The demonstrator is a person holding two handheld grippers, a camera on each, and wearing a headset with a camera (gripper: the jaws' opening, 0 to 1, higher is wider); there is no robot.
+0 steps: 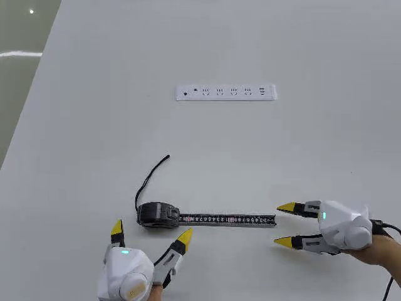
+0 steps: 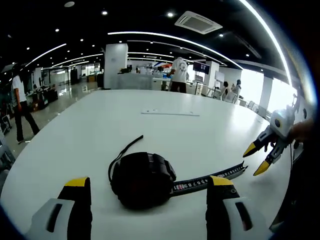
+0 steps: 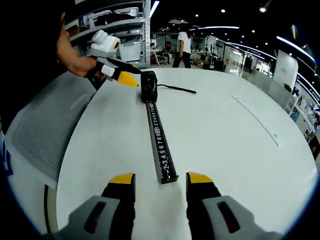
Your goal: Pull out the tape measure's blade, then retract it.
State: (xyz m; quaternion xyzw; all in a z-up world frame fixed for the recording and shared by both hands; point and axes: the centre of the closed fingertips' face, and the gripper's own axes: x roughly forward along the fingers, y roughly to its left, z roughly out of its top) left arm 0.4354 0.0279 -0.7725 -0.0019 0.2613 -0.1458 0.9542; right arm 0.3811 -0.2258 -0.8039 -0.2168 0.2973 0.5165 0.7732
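A black tape measure (image 1: 158, 215) lies on the white table with its blade (image 1: 228, 219) pulled out to the right, flat on the surface. A black wrist strap (image 1: 149, 179) trails from its case. My left gripper (image 1: 151, 233) stands open just in front of the case (image 2: 142, 179), not touching it. My right gripper (image 1: 286, 224) is open just past the blade's end hook (image 3: 169, 177), its yellow fingertips (image 3: 123, 179) on either side of the blade's line and apart from it. The case (image 3: 148, 86) sits far along the blade in the right gripper view.
A white power strip (image 1: 225, 93) lies flat further back on the table (image 1: 301, 157). The table's left edge runs diagonally at the far left. People stand in the room beyond the table in both gripper views.
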